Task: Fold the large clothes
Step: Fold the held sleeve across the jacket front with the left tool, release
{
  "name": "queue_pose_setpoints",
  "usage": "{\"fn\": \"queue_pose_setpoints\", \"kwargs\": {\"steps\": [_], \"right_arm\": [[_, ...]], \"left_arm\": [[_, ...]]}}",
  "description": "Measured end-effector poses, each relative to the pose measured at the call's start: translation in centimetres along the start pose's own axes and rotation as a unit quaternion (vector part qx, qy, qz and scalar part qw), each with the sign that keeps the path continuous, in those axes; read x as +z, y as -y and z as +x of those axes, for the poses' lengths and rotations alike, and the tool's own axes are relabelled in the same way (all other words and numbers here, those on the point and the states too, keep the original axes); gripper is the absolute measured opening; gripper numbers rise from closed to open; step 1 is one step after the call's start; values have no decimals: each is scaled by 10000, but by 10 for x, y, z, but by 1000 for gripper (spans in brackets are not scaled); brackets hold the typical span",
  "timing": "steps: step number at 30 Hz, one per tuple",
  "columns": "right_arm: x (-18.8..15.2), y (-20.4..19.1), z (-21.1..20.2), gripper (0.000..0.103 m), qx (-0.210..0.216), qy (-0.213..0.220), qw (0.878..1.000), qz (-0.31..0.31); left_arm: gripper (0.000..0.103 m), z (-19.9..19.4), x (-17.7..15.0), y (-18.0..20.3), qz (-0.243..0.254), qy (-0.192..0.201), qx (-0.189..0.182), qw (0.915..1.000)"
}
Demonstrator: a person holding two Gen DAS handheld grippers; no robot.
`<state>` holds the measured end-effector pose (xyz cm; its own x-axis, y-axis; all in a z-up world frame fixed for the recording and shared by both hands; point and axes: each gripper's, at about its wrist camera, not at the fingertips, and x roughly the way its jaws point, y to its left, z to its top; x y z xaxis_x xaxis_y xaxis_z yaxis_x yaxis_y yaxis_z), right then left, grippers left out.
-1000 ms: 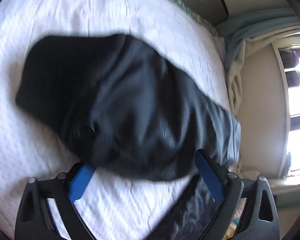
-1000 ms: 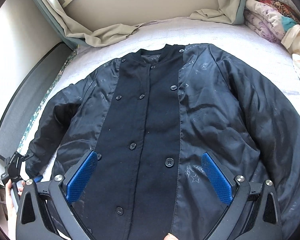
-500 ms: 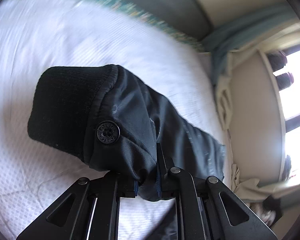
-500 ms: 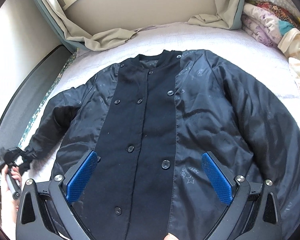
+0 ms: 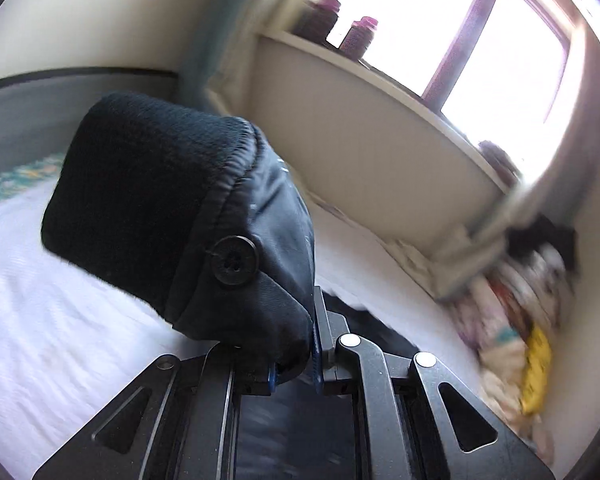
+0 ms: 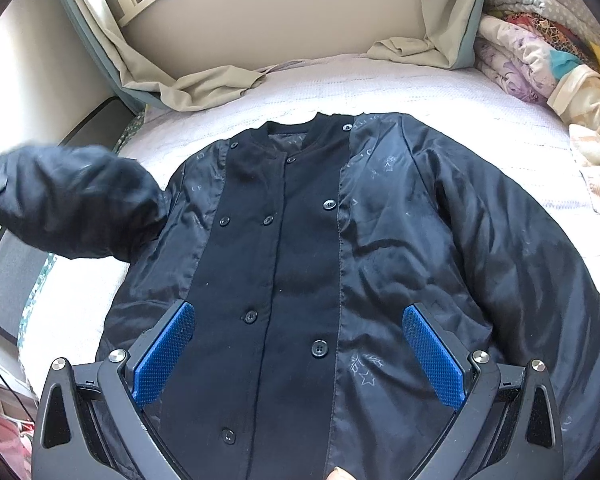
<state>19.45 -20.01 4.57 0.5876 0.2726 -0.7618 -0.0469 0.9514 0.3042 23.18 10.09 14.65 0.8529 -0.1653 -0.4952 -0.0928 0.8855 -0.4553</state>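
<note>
A black buttoned jacket (image 6: 312,264) lies face up on the white bed (image 6: 440,92), collar toward the far wall. My left gripper (image 5: 294,368) is shut on the jacket's left sleeve just behind its knit cuff (image 5: 148,188), held up off the bed. In the right wrist view that sleeve (image 6: 72,208) is lifted at the left. My right gripper (image 6: 296,356) is open and empty, hovering above the jacket's lower front. The other sleeve (image 6: 540,264) lies flat along the right.
A pile of folded patterned bedding (image 6: 540,52) sits at the bed's far right, also in the left wrist view (image 5: 516,320). Beige curtain cloth (image 6: 204,84) drapes onto the far edge. A window sill with jars (image 5: 356,36) is above. A dark board (image 6: 8,276) lines the left side.
My left gripper closed on the sleeve near the cuff, then lifted it off the bed and swung toward the window. The right gripper stayed open above the jacket, rising slightly.
</note>
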Motion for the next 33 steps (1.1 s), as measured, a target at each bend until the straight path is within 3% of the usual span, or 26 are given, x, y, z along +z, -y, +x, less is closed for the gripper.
{"fn": "queue_pose_setpoints", "kwargs": {"steps": [5,13,15,17,18,19,25,27,30,33], "right_arm": [[4,11,-8,103,-6,54,9998,177],[7,37,-19,103,-48,67,9984,564],[5,44,-16,103,-59,-39,9975,696],[3,49,-13,103,-53,-145,9967,799],[3,52,-11,103,-59,-189,9962,852],[2,55,-9,103,-72,-234,9956,901],[-2,63,-3,103,-278,-322,9934,1062],[-2,63,-3,103,-266,-327,9931,1090],[-6,63,1,103,-71,-439,9920,1185],[-14,60,10,103,184,-678,9896,1256]], "left_arm": [[16,47,-65,57,538,-831,-300,9946],[17,95,-161,90,1212,-1892,-261,9741],[27,104,-175,93,1336,-2178,-235,9665],[64,106,-188,93,1489,-2484,-360,9565],[72,104,-194,96,1610,-2515,-357,9537],[88,98,-199,99,1815,-2545,-370,9492],[91,49,-210,88,2677,-2572,-698,9259],[91,42,-204,77,2780,-2436,-585,9273],[91,40,-184,52,2819,-2051,-224,9370],[91,51,-165,21,2554,-1917,158,9475]]}}
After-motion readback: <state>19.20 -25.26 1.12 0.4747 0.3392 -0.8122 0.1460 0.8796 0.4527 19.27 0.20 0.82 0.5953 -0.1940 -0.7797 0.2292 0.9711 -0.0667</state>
